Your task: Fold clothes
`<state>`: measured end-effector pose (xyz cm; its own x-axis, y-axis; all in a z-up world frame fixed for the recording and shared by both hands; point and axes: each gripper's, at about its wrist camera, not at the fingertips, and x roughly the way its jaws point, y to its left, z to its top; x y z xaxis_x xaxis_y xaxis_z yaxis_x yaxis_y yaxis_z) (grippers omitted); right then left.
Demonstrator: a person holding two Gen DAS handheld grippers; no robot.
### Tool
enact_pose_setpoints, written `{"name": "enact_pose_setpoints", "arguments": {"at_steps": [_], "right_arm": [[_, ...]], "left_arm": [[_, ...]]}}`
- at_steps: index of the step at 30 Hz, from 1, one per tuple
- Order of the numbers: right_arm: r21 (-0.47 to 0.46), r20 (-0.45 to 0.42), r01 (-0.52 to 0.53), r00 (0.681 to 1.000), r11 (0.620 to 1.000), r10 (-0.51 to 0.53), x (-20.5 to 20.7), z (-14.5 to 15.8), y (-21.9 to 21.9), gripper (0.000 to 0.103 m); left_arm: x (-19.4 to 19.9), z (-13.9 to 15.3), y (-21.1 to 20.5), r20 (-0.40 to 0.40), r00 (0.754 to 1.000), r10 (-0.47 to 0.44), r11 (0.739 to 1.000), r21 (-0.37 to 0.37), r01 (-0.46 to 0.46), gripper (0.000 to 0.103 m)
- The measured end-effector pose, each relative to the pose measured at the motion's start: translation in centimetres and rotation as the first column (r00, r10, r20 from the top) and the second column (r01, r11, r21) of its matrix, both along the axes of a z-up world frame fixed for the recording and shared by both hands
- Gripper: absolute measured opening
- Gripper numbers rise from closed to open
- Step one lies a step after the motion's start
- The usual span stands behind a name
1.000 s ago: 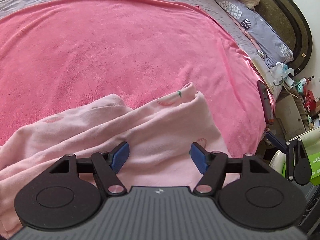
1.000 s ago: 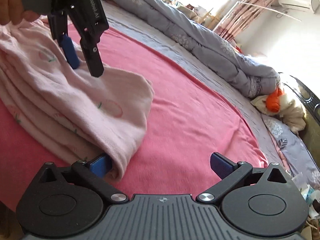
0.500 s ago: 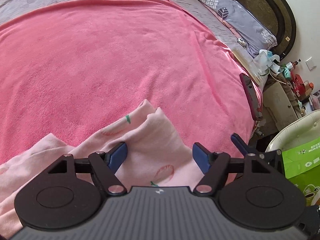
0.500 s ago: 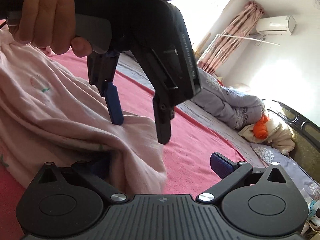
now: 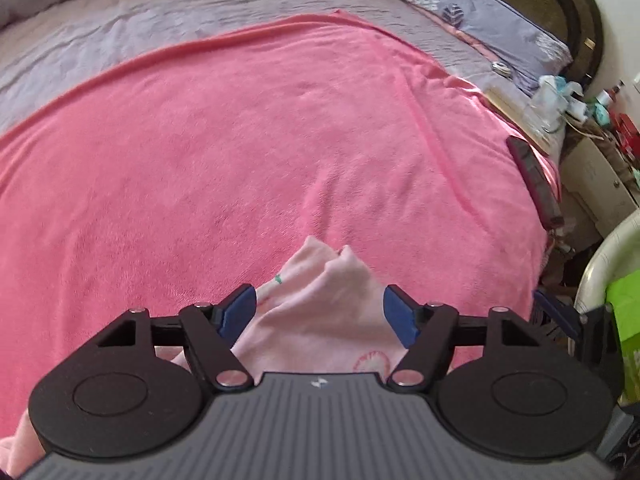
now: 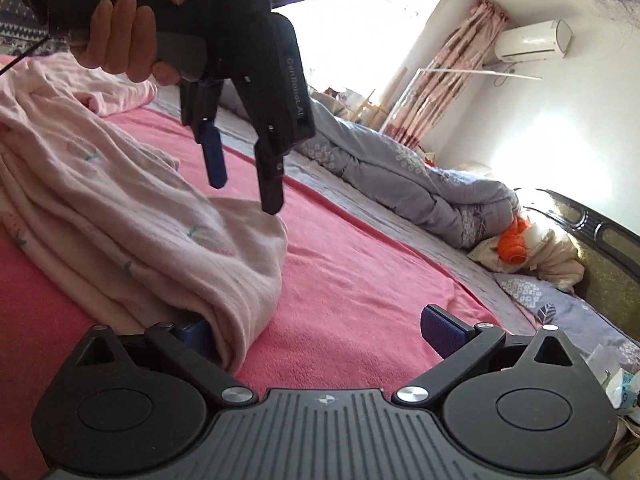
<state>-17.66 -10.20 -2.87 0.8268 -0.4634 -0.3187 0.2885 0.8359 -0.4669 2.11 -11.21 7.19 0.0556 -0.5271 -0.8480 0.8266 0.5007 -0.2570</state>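
Observation:
A pale pink garment [image 6: 140, 220] with small printed motifs lies bunched on the pink blanket [image 6: 360, 280]. Its end points toward the bed's right side. My left gripper [image 6: 244, 188], held by a hand, hovers open just above that end with nothing between its fingers. In the left wrist view the garment's corner [image 5: 328, 280] lies below and between the open left gripper [image 5: 320, 312]. My right gripper [image 6: 316, 332] is open low on the blanket. Its left pad [image 6: 196, 336] is tucked under the garment's folded edge, and its right pad stands free.
A grey quilt [image 6: 400, 172] is heaped along the far side of the bed. Pillows and an orange item [image 6: 516, 244] lie by the dark headboard. A dark flat object [image 5: 536, 184] rests at the blanket's right edge, beside a cluttered nightstand [image 5: 592, 152].
The left gripper, still open, has lifted off the garment and drawn back toward its end. The right gripper stays open at the folded edge.

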Motion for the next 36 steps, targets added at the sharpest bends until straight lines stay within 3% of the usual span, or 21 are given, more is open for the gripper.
{"name": "enact_pose_setpoints", "arguments": {"at_steps": [6, 10, 13, 18, 21, 23, 26, 29, 31, 36], "right_arm": [[-0.032, 0.025, -0.001, 1.000, 0.999, 0.002, 0.8, -0.7, 0.6, 0.103], [0.055, 0.024, 0.005, 1.000, 0.998, -0.006, -1.5, -1.1, -2.1, 0.103], [0.026, 0.024, -0.019, 1.000, 0.999, 0.019, -1.9, -1.1, -1.9, 0.103], [0.080, 0.040, -0.041, 0.998, 0.996, 0.038, -2.7, -1.2, -2.3, 0.103], [0.105, 0.060, -0.059, 0.997, 0.993, 0.053, -3.4, -1.4, -2.4, 0.103], [0.127, 0.076, -0.062, 0.996, 0.990, 0.053, -3.7, -1.6, -2.5, 0.103], [0.125, 0.092, -0.056, 0.995, 0.991, 0.045, -3.6, -1.7, -2.5, 0.103], [0.148, 0.099, -0.036, 0.995, 0.988, 0.021, -3.6, -1.7, -2.5, 0.103], [0.160, 0.100, -0.022, 0.995, 0.987, 0.006, -3.6, -1.6, -2.4, 0.103], [0.169, 0.093, -0.027, 0.996, 0.985, 0.012, -3.5, -1.4, -2.8, 0.103]], "left_arm": [[-1.7, -3.6, -2.1, 0.068, 0.997, -0.022, 0.989, 0.147, 0.012, 0.077], [-1.4, -4.7, -1.8, 0.091, 0.996, 0.015, 0.990, 0.139, -0.027, 0.080], [-1.6, -4.8, -2.0, 0.109, 0.994, 0.007, 0.988, 0.151, -0.024, 0.080], [-0.5, -4.9, -2.1, 0.100, 0.993, 0.064, 0.985, 0.150, -0.079, 0.080], [0.7, -5.4, -2.1, 0.100, 0.988, 0.116, 0.978, 0.164, -0.131, 0.093], [0.5, -4.9, -2.0, 0.137, 0.983, 0.122, 0.976, 0.162, -0.143, 0.093], [0.1, -4.0, -1.8, 0.202, 0.972, 0.123, 0.976, 0.154, -0.156, 0.092], [0.8, -3.0, -2.1, 0.371, 0.909, 0.190, 0.951, 0.159, -0.263, 0.084], [2.1, -2.5, -2.3, 0.334, 0.914, 0.229, 0.947, 0.142, -0.289, 0.074], [2.2, -3.0, -3.2, 0.278, 0.935, 0.219, 0.954, 0.141, -0.265, 0.077]]}}
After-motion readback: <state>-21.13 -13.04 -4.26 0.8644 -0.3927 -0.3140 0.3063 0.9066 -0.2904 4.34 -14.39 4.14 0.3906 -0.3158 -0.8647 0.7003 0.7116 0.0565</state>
